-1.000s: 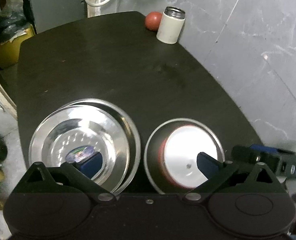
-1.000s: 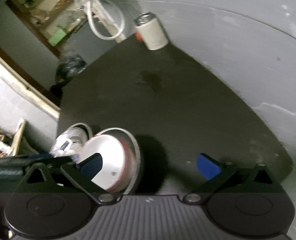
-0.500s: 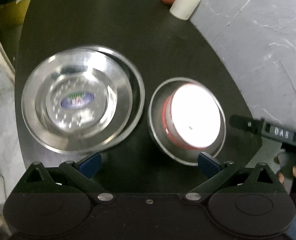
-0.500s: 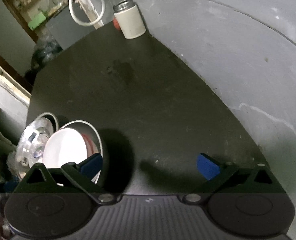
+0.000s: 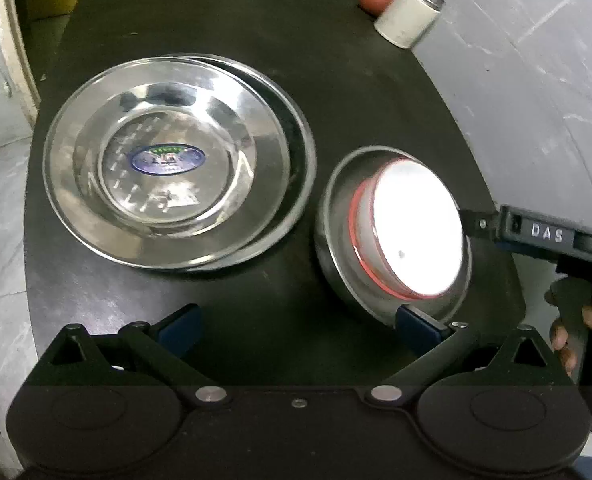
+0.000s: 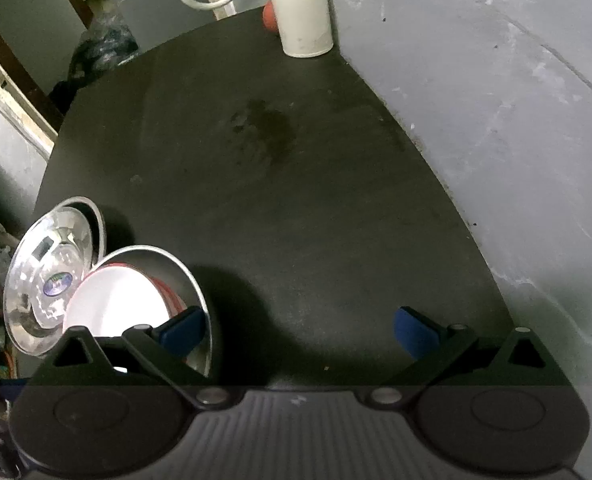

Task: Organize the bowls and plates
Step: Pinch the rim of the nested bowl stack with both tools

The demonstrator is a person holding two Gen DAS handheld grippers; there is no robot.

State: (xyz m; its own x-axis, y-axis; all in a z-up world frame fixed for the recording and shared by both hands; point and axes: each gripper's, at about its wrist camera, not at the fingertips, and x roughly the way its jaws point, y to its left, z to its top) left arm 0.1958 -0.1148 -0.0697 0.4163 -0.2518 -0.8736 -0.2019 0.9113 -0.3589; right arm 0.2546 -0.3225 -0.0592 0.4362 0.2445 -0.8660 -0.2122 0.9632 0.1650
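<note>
Left claw (image 5: pixel 298 326), fingers apart and empty, hovers above the counter (image 5: pixel 215 12); stacked bowls (image 5: pixel 392 236) lie just ahead-right, plates (image 5: pixel 175 164) ahead-left.

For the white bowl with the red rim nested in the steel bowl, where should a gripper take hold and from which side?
Probably the raised rim of the white bowl, pinched from above on its near side. It sits tilted inside the steel bowl, so its outer wall is mostly hidden and only the red-edged lip stands clear. One finger goes inside, one outside. The left gripper is open and closest.
</note>
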